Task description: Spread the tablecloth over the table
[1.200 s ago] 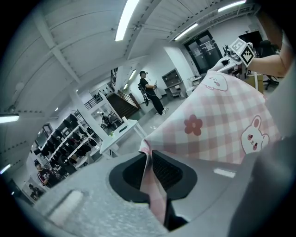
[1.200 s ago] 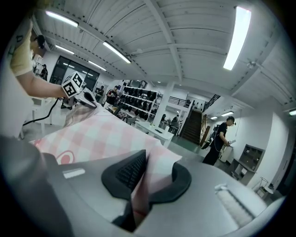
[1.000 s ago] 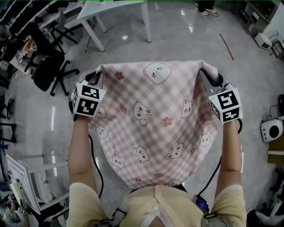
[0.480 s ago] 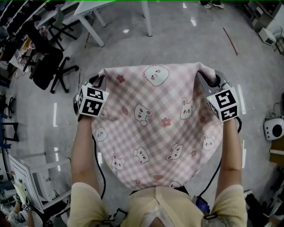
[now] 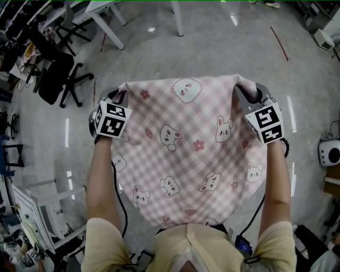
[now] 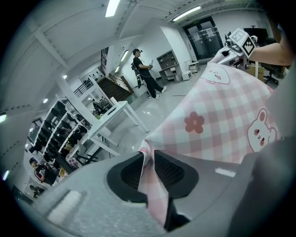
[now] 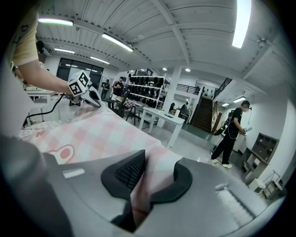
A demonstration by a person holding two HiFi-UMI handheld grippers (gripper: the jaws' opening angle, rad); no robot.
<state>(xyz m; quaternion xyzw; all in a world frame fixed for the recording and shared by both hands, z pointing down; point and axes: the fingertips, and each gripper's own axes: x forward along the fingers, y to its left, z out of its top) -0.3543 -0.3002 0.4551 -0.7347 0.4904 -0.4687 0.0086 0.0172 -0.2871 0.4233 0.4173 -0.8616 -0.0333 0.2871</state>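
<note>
A pink checked tablecloth (image 5: 186, 154) printed with bears and rabbits hangs stretched between my two grippers above the grey floor, sagging toward the person's body. My left gripper (image 5: 119, 96) pinches its far left corner. Its jaws have just been opening a little, with the cloth (image 6: 217, 115) still caught between the pads (image 6: 169, 169). My right gripper (image 5: 249, 91) is shut on the far right corner, the fabric (image 7: 101, 134) bunched between its pads (image 7: 129, 171). No table lies under the cloth in these views.
A white table (image 5: 133, 8) stands ahead on the floor, with black office chairs (image 5: 53, 74) to its left. A white rack (image 5: 32, 207) is at the lower left, a round white device (image 5: 329, 154) at the right. A person (image 6: 145, 74) stands farther off.
Both grippers have sunk a little with the cloth still stretched between them. The table and chairs have slid up and outward in the head view.
</note>
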